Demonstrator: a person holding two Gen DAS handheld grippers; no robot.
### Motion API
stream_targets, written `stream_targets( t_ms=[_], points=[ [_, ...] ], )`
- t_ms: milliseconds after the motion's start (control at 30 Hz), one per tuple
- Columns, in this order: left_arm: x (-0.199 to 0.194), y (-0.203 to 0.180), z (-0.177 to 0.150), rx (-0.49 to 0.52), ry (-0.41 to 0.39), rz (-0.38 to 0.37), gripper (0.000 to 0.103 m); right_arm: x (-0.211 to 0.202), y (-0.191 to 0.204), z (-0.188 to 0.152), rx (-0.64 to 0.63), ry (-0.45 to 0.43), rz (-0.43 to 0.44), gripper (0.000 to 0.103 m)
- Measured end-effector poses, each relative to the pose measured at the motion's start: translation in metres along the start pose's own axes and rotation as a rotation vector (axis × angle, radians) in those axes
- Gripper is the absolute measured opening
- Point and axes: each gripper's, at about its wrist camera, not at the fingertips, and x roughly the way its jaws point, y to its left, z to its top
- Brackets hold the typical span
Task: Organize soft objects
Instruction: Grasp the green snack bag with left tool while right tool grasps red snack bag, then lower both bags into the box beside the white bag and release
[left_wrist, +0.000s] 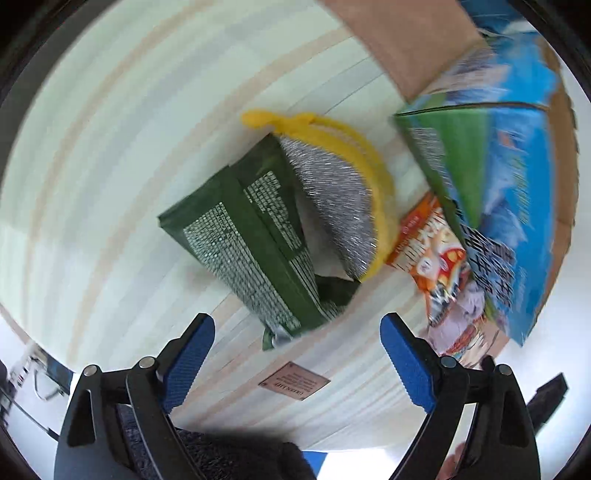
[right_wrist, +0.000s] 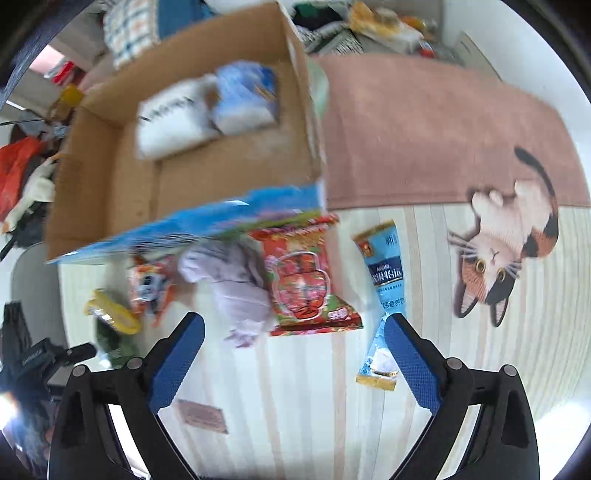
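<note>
My left gripper (left_wrist: 297, 354) is open and empty, just short of a dark green printed pouch (left_wrist: 243, 251) lying on a striped mat. A silver scrubber with a yellow rim (left_wrist: 340, 199) lies on the pouch. An orange snack packet (left_wrist: 432, 251) lies to the right, beside the cardboard box (left_wrist: 517, 166). My right gripper (right_wrist: 295, 350) is open and empty above the mat. In front of it lie a lilac cloth (right_wrist: 236, 284), a red snack packet (right_wrist: 306, 284) and a blue sachet (right_wrist: 384, 280). The box (right_wrist: 192, 173) holds white and blue soft packs (right_wrist: 207, 107).
A pink cat rug (right_wrist: 443, 129) covers the floor to the right of the box. A brown label (right_wrist: 203, 415) is sewn on the mat near me. Cluttered clothes and bags (right_wrist: 22, 177) lie left of the box. The other gripper (right_wrist: 37, 358) shows at far left.
</note>
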Motion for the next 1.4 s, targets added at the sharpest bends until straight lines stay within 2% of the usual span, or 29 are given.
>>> stream_targets(
  t_ms=[67,133,167,200,233,267,300,367,500,567,700,767,800,867,1033,1167,1233,1267,1300,1333,1400],
  points=[
    [0.01,0.005,0.004,-0.024,0.008,-0.004,0.091,0.017,0.003,0.005,0.006,0.007,-0.05,0.084],
    [0.019,0.005,0.008,-0.038,-0.005,0.007,0.091,0.035,0.006,0.008,0.014,0.031,-0.067,0.082],
    [0.022,0.007,0.009,-0.038,-0.016,0.023,0.084,0.044,0.007,0.008,0.019,0.046,-0.067,0.082],
    [0.025,0.006,0.008,-0.026,-0.033,0.047,0.067,0.05,0.009,0.008,0.015,0.052,-0.062,0.082],
    [0.027,0.005,0.006,0.001,-0.043,0.068,0.06,0.054,0.01,0.007,0.009,0.057,-0.062,0.082],
    [0.031,0.003,0.002,0.048,-0.046,0.112,0.045,0.06,0.012,0.006,0.003,0.065,-0.067,0.081],
    [0.032,-0.001,-0.001,0.096,-0.052,0.147,0.039,0.062,0.013,0.006,0.006,0.066,-0.068,0.072],
    [0.037,-0.011,-0.013,0.208,-0.085,0.239,0.038,0.07,0.011,0.005,0.011,0.094,-0.073,0.056],
    [0.057,-0.041,-0.055,0.497,-0.158,0.43,0.037,0.075,0.008,-0.008,0.002,0.137,-0.074,0.05],
    [0.071,-0.051,-0.076,0.602,-0.143,0.464,0.037,0.076,0.009,-0.022,-0.024,0.16,-0.073,0.05],
    [0.091,-0.056,-0.102,0.676,-0.093,0.46,0.038,0.079,0.006,-0.072,-0.067,0.244,-0.038,0.05],
    [0.096,-0.053,-0.102,0.647,-0.093,0.443,0.042,0.081,0.006,-0.096,-0.083,0.282,-0.021,0.05],
    [0.096,-0.054,-0.103,0.627,-0.102,0.432,0.046,0.081,0.006,-0.104,-0.089,0.287,-0.012,0.05],
    [0.095,-0.051,-0.101,0.588,-0.099,0.422,0.048,0.081,0.009,-0.115,-0.123,0.275,-0.021,0.05],
    [0.078,-0.03,-0.079,0.482,-0.025,0.276,0.048,0.08,0.021,-0.124,-0.121,0.257,-0.028,0.051],
    [0.066,-0.016,-0.077,0.457,-0.079,0.271,0.048,0.078,0.031,-0.123,-0.078,0.251,-0.022,0.053],
    [0.064,-0.016,-0.081,0.455,-0.094,0.268,0.048,0.078,0.018,-0.112,-0.057,0.252,-0.014,0.053],
    [0.064,-0.012,-0.086,0.459,-0.095,0.265,0.046,0.078,0.014,-0.11,-0.048,0.254,-0.011,0.053],
    [0.063,-0.011,-0.087,0.464,-0.098,0.264,0.035,0.079,0.01,-0.109,-0.038,0.251,-0.007,0.053],
    [0.057,-0.005,-0.091,0.472,-0.106,0.272,0.034,0.079,0.009,-0.109,-0.031,0.245,-0.002,0.053],
    [0.041,-0.017,-0.094,0.506,-0.135,0.294,0.031,0.077,0.008,-0.11,-0.035,0.232,0.001,0.049]
  ],
)
